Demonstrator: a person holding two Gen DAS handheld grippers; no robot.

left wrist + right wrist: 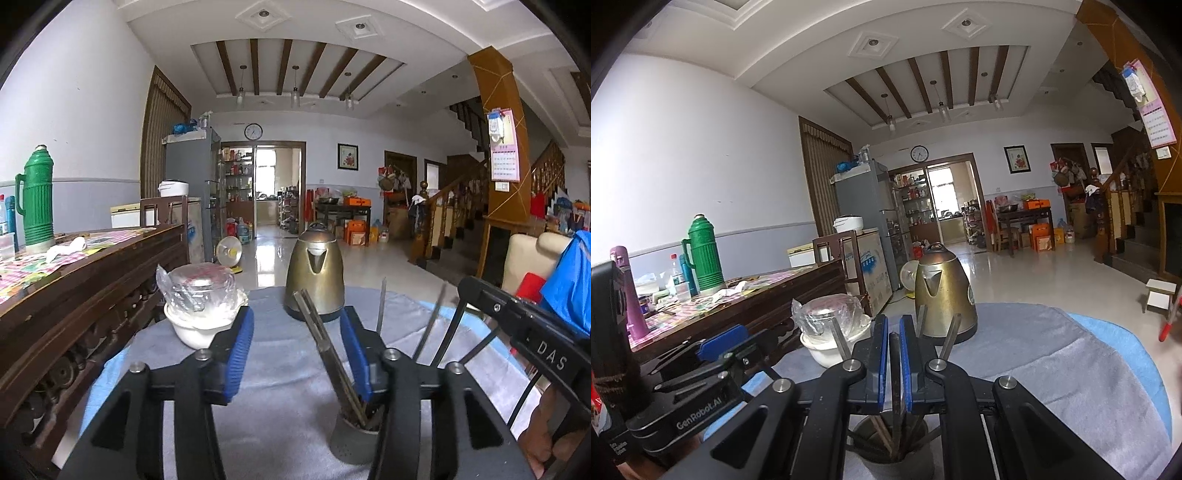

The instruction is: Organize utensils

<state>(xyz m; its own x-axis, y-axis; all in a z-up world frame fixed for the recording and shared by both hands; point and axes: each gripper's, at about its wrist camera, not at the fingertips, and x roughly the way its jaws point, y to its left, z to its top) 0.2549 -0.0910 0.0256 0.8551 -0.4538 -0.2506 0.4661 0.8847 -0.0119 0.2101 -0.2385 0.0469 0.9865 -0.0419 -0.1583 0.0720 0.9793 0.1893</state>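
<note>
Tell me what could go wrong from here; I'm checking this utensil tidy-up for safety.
1. The right hand-held gripper is shut on a chopstick standing in the grey holder; pulling sideways might tip the holder.
2. The open left hand-held gripper has leaning chopsticks against its pad; moving could knock them.
3. The kettle stands close behind.

1. The left wrist view looks nearly level across the grey-clothed table [280,369], close above the holder [351,439].
2. The right wrist view sits right of it, facing likewise.
3. Both share the kettle [314,277], the bowl [199,325] and the far room.
</note>
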